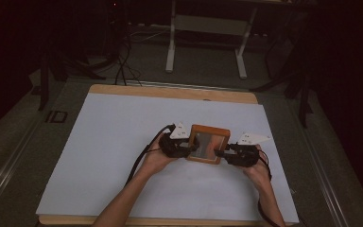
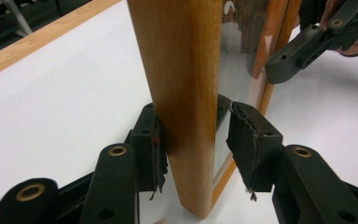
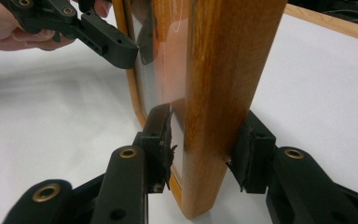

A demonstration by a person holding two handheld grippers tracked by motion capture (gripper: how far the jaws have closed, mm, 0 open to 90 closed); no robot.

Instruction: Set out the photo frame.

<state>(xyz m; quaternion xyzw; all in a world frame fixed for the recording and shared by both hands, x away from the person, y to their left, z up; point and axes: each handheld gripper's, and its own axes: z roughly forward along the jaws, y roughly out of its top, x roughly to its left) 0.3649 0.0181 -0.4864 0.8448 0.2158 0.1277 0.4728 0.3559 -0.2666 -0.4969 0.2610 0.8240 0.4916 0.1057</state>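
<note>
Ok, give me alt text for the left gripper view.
A wooden picture frame stands upright on a white table, its side rail between the left tool jaws: one pad touches the wood, the other stands off the glass. The right tool reaches the far rail.

So it's a small rectangular wooden picture frame (image 1: 210, 144) with an orange-brown finish and a shiny glass pane that catches reflections. It sits near the middle of the white table top, a bit toward the near edge, with its thick rounded side rails standing upright.
</note>
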